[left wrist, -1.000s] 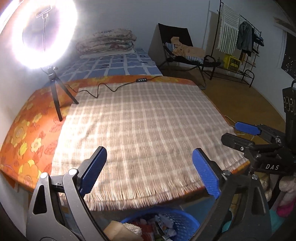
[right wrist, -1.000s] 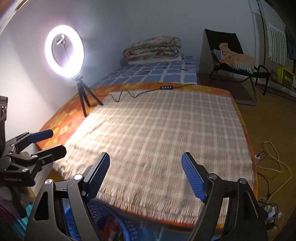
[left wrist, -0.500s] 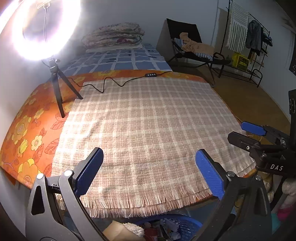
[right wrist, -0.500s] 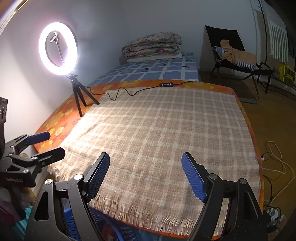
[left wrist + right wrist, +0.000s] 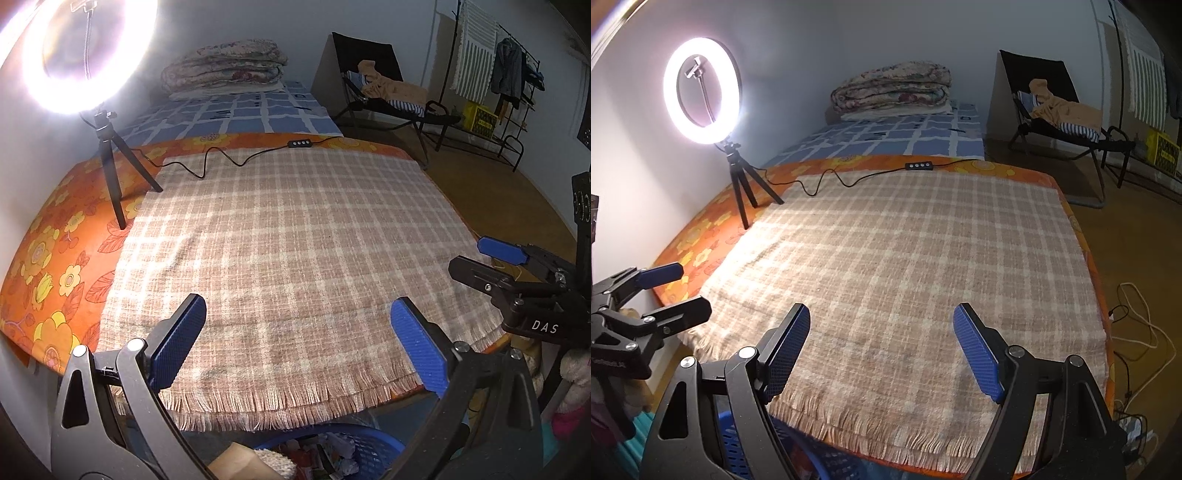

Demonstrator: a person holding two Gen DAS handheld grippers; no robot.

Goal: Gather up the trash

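Observation:
A blue plastic basket (image 5: 373,446) holding crumpled paper and wrappers (image 5: 332,452) stands on the floor below the bed's near edge; part of its rim shows in the right wrist view (image 5: 731,439). My left gripper (image 5: 299,343) is open and empty above the fringe of the checked blanket (image 5: 295,240). My right gripper (image 5: 882,347) is open and empty over the same blanket (image 5: 905,258). Each gripper shows at the side of the other's view, the right one (image 5: 484,258) and the left one (image 5: 679,291). No trash shows on the blanket.
A ring light on a small tripod (image 5: 110,173) stands at the bed's left, its cable and remote (image 5: 299,143) across the far edge. Folded quilts (image 5: 225,66), a chair with clothes (image 5: 384,92), a clothes rack (image 5: 498,74) and floor cables (image 5: 1134,321) lie beyond.
Both grippers have risen and tilted up a little, so less of the basket and more of the bed shows. Both stay open and empty.

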